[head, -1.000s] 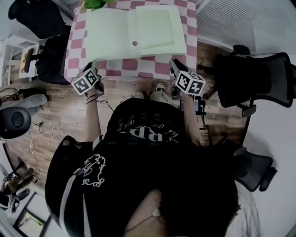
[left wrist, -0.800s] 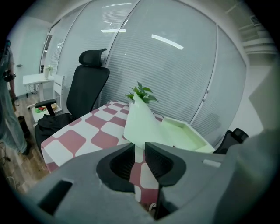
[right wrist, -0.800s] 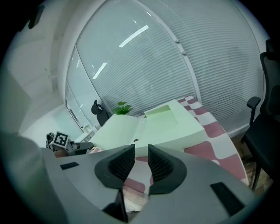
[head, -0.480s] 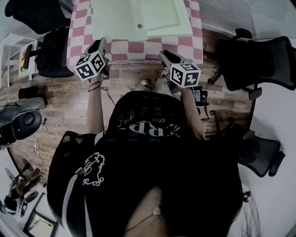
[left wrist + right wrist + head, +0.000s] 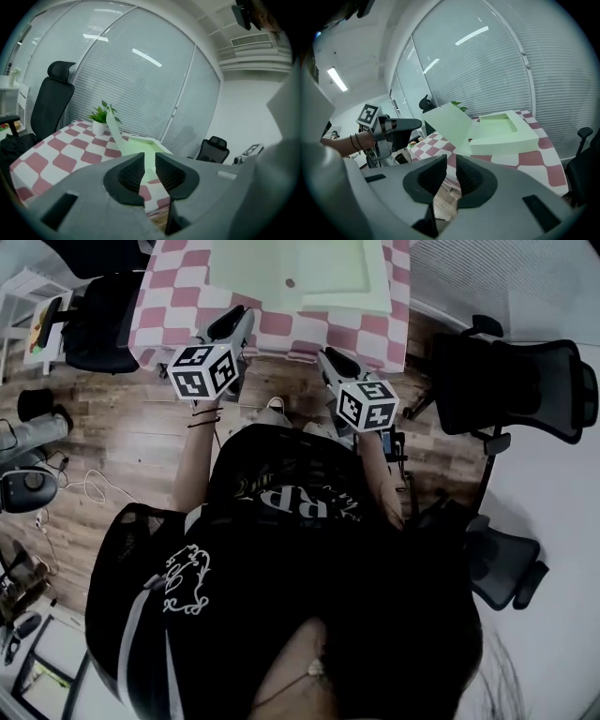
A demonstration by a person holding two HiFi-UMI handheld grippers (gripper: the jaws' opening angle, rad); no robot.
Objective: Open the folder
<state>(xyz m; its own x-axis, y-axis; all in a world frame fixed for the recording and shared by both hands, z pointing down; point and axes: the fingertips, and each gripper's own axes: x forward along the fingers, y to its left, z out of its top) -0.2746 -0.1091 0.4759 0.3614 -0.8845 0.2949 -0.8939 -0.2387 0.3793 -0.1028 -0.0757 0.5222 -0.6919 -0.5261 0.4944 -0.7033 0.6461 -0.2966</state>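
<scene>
The left gripper (image 5: 149, 171) and right gripper (image 5: 451, 174) were held short of the open folder (image 5: 309, 268), fingers (image 5: 127, 178) narrowly parted, seemingly empty

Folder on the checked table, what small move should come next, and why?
Probably just rest both grippers: the green folder already sits open, its cover lifted, and the left gripper and right gripper hold nothing, short of the table.

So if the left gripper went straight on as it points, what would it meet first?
Most likely the folder, seen green between the empty jaws of the left gripper. The near edge of the table might come first; depth is unclear.
</scene>
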